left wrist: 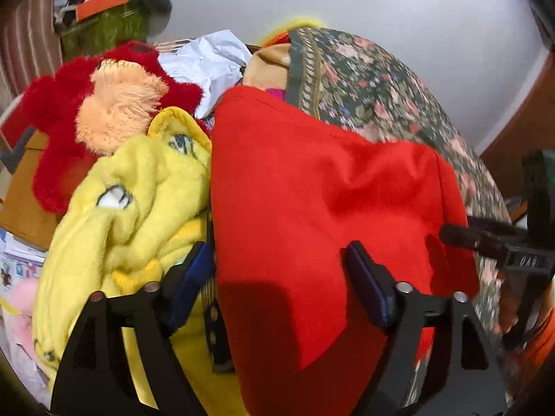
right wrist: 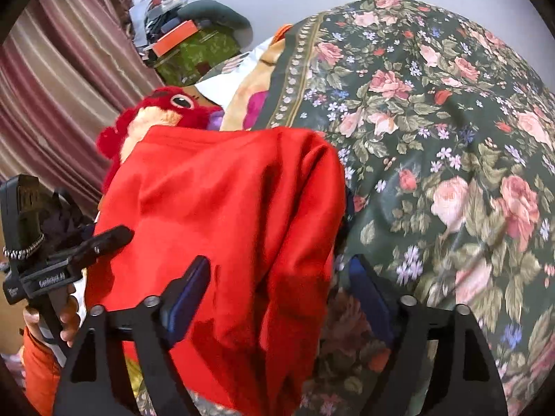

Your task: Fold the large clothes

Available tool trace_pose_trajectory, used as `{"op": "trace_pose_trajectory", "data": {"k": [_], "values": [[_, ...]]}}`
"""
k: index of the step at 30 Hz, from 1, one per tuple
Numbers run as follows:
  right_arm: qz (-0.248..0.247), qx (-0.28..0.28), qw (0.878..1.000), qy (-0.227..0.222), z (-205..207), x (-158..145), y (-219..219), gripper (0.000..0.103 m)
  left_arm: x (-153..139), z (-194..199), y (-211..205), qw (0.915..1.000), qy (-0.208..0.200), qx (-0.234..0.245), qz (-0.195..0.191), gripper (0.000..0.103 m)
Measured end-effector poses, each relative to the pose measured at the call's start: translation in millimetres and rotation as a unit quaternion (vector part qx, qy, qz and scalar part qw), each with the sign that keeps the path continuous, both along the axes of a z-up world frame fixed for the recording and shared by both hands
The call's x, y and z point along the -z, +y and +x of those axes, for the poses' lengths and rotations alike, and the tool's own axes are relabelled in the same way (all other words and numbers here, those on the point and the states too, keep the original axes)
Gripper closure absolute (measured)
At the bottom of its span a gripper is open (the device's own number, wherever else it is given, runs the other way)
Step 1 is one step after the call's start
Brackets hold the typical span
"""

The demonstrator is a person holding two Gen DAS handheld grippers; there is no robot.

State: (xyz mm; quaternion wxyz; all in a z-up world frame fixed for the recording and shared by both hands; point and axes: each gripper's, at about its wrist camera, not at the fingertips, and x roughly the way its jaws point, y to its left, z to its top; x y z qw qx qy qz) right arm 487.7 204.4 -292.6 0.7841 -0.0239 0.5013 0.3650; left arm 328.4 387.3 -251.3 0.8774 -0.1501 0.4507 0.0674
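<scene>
Both grippers hung over the red garment point(left wrist: 322, 187), which lay in a rough folded stack on the bed's floral bedspread point(right wrist: 433, 121), its left edge against a yellow plush blanket point(left wrist: 131, 187) and a red stuffed toy point(left wrist: 114, 104) just behind. The left gripper point(left wrist: 277, 270) had its jaws spread wide and released, the red cloth under and between them but not pinched. The right gripper point(right wrist: 284, 277) stood the same way, jaws apart over the garment's right edge where it met the bedspread, grasping nothing. A hand point(right wrist: 66, 315) in an orange sleeve gripped the left tool's handle. By my reading, a fold had been laid down and let go, so one stage looked finished. The next move likely called for fresh grips on two edges or corners, taken evenly so the stack would not slide toward the blanket.
</scene>
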Motion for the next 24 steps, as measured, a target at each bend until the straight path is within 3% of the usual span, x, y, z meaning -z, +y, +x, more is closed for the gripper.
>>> {"op": "trace_pose_trajectory", "data": {"k": [5,11,18,24], "values": [[-0.050,-0.030,0.998,0.020,-21,28,5,0.020,9,-26,-21,0.9987,0.019,0.010,0.045,0.012],[-0.075,-0.038,0.996,0.027,-35,49,-21,0.020,19,-52,-28,0.9990,0.039,-0.003,0.023,0.012],[-0.113,-0.024,0.992,-0.043,-61,9,-56,0.020,4,-78,-49,0.9963,0.059,-0.012,0.062,0.012],[-0.048,-0.013,0.996,-0.073,-94,-58,-94,0.020,-42,-103,-76,0.9936,0.029,-0.012,0.108,0.012]]}}
